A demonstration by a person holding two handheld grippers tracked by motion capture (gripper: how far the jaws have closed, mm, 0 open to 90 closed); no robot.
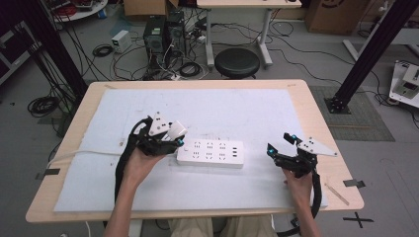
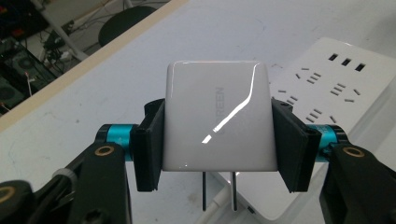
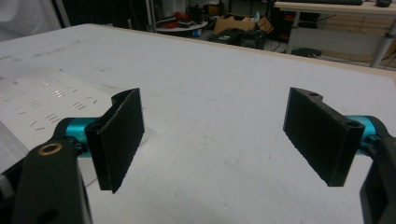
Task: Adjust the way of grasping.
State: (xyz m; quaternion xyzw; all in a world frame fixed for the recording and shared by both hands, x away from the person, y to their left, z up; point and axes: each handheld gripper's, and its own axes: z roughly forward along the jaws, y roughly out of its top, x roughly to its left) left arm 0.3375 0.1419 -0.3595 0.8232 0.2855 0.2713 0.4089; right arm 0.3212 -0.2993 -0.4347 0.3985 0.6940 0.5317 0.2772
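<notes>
A glossy white plug-in charger (image 2: 217, 121) with two metal prongs pointing down sits between the pads of my left gripper (image 2: 217, 140), which is shut on it. In the high view the left gripper (image 1: 170, 136) holds the charger (image 1: 176, 130) just above the left end of a white power strip (image 1: 211, 153) that lies flat on the white mat. The strip (image 2: 327, 88) shows several socket rows beyond the charger. My right gripper (image 1: 281, 143) stands open to the right of the strip, pads (image 3: 120, 135) wide apart with nothing between them, over bare mat.
A white mat (image 1: 247, 113) covers most of the wooden table (image 1: 316, 123). The strip's white cord (image 1: 84, 154) runs off the left edge. A black stool (image 1: 237, 61) and cables lie on the floor beyond the far edge.
</notes>
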